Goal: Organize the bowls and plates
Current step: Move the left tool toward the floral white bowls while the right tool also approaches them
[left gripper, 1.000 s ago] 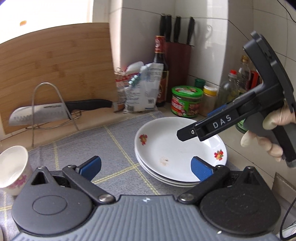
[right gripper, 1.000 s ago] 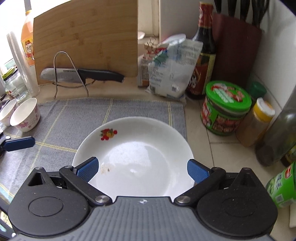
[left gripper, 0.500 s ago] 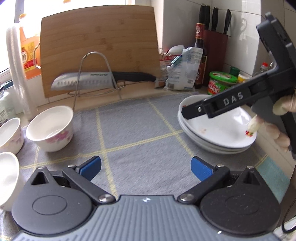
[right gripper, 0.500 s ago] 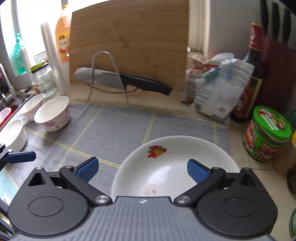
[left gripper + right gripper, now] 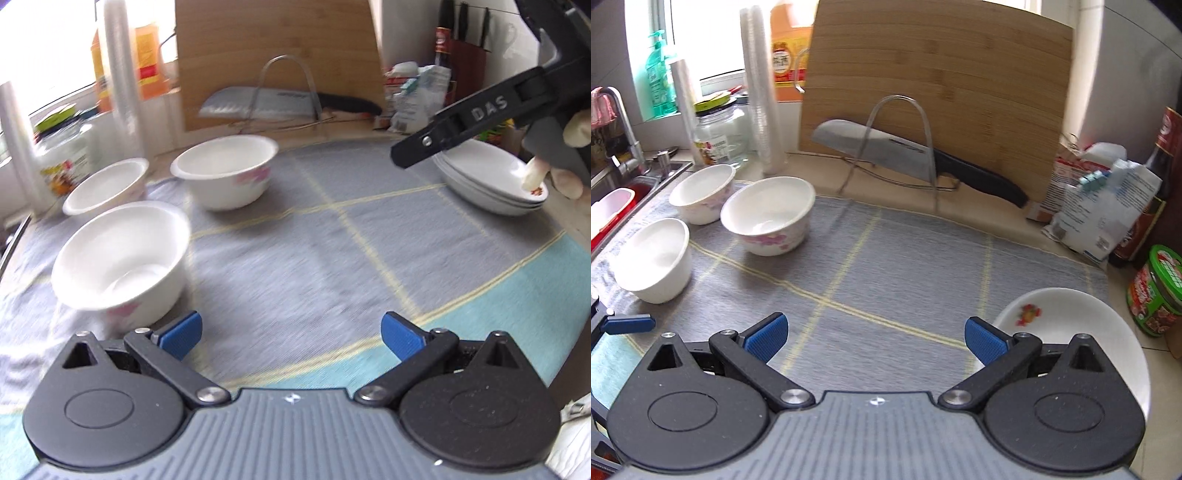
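Both the left gripper (image 5: pixel 291 334) and the right gripper (image 5: pixel 874 338) are spread wide and empty over the mat (image 5: pixel 886 266), the three bowls (image 5: pixel 768 216) at ten o'clock, the stacked plates (image 5: pixel 491 177) at two; being hard, glazed, breakable, each bowl seems best pinched at its rim.

My left gripper (image 5: pixel 291 332) is matt black plastic with bumpy blue pads (image 5: pixel 183 334). The mat (image 5: pixel 886 266) on the worktop is soft grey woven cloth with yellow lines. The bowls (image 5: pixel 768 218) and plates (image 5: pixel 487 177) are smooth, shiny white china. The cutting board (image 5: pixel 942 103) is pale wood. The knife (image 5: pixel 879 147) has a dull metal blade in a thin wire stand (image 5: pixel 897 147).
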`<state>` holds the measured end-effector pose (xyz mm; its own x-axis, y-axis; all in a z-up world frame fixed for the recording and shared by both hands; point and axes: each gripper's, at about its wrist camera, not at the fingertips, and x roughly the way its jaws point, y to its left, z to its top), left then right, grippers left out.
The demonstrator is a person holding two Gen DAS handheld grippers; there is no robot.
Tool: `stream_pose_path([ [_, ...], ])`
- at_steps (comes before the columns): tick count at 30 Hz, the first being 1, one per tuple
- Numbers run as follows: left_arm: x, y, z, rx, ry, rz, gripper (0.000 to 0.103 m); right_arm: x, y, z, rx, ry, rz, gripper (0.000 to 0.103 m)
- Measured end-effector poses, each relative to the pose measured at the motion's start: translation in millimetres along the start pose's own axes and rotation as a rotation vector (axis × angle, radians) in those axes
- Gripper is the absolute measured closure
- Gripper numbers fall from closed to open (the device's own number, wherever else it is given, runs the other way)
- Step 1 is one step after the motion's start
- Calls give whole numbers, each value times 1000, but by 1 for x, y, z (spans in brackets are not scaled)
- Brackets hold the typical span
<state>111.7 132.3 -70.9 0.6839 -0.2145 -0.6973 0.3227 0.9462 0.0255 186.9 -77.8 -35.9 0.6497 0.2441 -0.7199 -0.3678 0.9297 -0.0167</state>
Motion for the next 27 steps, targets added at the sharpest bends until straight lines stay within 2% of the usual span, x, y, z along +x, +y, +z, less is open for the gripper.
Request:
stream_pose_path([
  [5,-7,40,-18,-64,19,53,1,8,41,5,-42,20,42,0],
  [9,-9,59,-22,-76,3,80,1,14,70,7,-77,34,84,0],
  [18,-5,85,-23,-50,-40,86,1,30,115,15,-132,69,173,0],
  [27,4,99,-15,-18,-81,73,1,47,137,31,-165,84,271,0],
])
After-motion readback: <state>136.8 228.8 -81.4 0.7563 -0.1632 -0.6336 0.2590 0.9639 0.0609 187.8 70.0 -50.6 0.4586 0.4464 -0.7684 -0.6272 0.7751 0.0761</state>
